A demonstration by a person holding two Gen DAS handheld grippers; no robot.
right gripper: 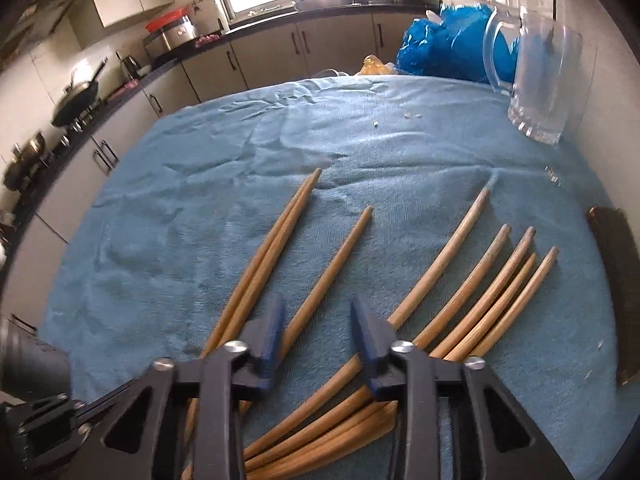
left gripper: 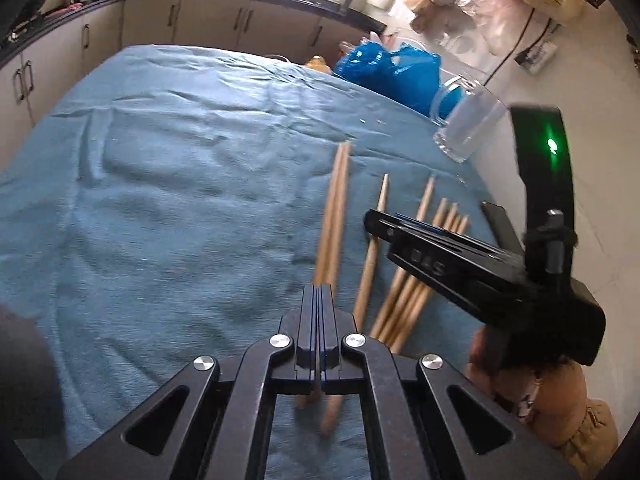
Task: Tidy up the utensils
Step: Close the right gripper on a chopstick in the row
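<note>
Several wooden chopsticks lie on a blue cloth (right gripper: 200, 184). A pair (left gripper: 334, 208) (right gripper: 272, 236) lies at the left, a single chopstick (left gripper: 374, 252) (right gripper: 336, 256) beside it, and a fanned bunch (left gripper: 420, 280) (right gripper: 480, 280) at the right. A clear glass mug (left gripper: 468, 120) (right gripper: 544, 80) stands at the far right. My left gripper (left gripper: 319, 292) is shut and empty above the pair. My right gripper (right gripper: 316, 320) is open above the single chopstick; it also shows in the left wrist view (left gripper: 384, 224), over the bunch.
A blue plastic bag (left gripper: 384, 68) (right gripper: 452, 48) lies behind the mug at the table's far edge. A dark flat object (right gripper: 620, 280) lies at the right edge by the wall. Kitchen cabinets and a counter (right gripper: 280, 32) run beyond the table.
</note>
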